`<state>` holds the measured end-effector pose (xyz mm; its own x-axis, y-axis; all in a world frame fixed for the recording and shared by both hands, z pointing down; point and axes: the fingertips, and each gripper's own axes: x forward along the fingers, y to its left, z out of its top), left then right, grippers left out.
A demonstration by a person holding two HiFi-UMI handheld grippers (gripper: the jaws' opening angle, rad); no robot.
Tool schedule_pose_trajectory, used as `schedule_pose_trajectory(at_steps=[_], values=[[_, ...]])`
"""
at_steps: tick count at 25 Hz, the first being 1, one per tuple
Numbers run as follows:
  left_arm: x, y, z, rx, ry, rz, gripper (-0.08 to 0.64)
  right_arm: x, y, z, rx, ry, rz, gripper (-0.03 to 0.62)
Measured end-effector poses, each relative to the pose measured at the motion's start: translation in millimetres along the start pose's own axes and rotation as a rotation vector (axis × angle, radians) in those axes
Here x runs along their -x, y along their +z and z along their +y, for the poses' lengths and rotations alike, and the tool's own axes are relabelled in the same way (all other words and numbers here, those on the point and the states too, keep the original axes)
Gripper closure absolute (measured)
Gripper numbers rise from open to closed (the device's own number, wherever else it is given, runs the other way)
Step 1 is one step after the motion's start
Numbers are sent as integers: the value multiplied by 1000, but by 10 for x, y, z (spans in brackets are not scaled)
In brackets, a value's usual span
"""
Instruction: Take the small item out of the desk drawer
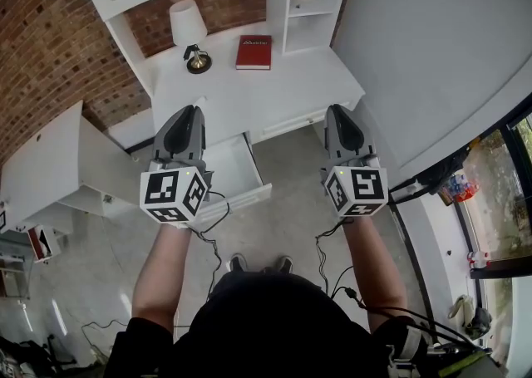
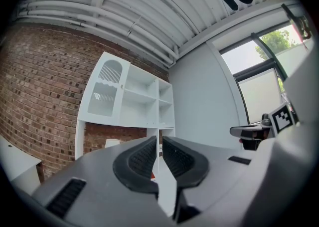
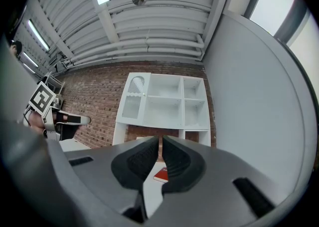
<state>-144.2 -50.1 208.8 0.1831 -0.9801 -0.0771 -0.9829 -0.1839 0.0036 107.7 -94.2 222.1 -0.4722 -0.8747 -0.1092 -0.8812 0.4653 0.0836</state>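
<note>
The white desk (image 1: 249,94) has its drawer (image 1: 237,164) pulled open toward me. The drawer's visible inside is plain white, and I see no small item in it; its left part is hidden behind my left gripper (image 1: 193,110). That gripper hovers above the drawer's left side, shut with nothing between its pads (image 2: 160,143). My right gripper (image 1: 337,110) hangs level with it, off the desk's right front corner, also shut and empty (image 3: 161,143). Both gripper views point up at the shelving, not at the drawer.
A lamp (image 1: 189,31) and a red book (image 1: 253,51) sit at the back of the desk, below white shelves (image 3: 164,104). A white side unit (image 1: 50,160) stands to the left. Cables trail on the floor near my feet (image 1: 258,264). A curved wall runs along the right.
</note>
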Motion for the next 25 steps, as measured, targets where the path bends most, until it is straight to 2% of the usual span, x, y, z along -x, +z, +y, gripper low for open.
schedule_pose_trajectory(at_steps=[25], values=[[-140,-74,-205,10,42,6,523,-29,-175,-300,-16,47,13,582]])
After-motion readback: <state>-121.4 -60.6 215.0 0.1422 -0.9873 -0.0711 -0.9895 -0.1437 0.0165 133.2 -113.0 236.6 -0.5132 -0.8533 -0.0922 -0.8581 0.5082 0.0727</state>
